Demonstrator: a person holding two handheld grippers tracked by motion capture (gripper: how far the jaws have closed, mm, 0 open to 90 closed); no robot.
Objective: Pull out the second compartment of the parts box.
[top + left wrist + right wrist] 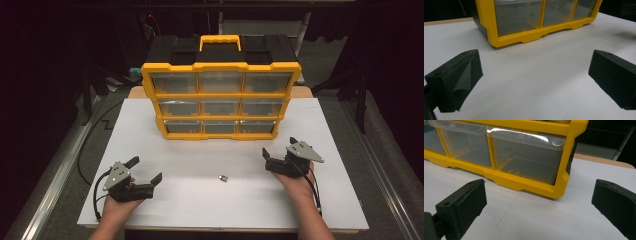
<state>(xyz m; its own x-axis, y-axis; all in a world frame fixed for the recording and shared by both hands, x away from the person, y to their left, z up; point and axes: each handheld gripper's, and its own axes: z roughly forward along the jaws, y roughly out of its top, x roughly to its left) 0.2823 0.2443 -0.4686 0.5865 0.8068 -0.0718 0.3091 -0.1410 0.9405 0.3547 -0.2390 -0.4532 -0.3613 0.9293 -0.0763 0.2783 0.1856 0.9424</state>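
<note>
Small metal part lies on white surface, between both grippers, well apart from each. Left gripper jaws wide open, empty. Right gripper jaws wide open, empty. Yellow organizer stands behind, drawers closed.

Room dark beyond the white tabletop, which is evenly lit from above. Soft, short shadows under the yellow drawer cabinet and beside the small metal piece. High view slightly soft and grainy; background nearly black. Right gripper view: bright glare streak along a clear drawer's top lip. Both gripper views: black foam jaws close up, a little blurred; cabinet lines bow slightly toward the edges.
</note>
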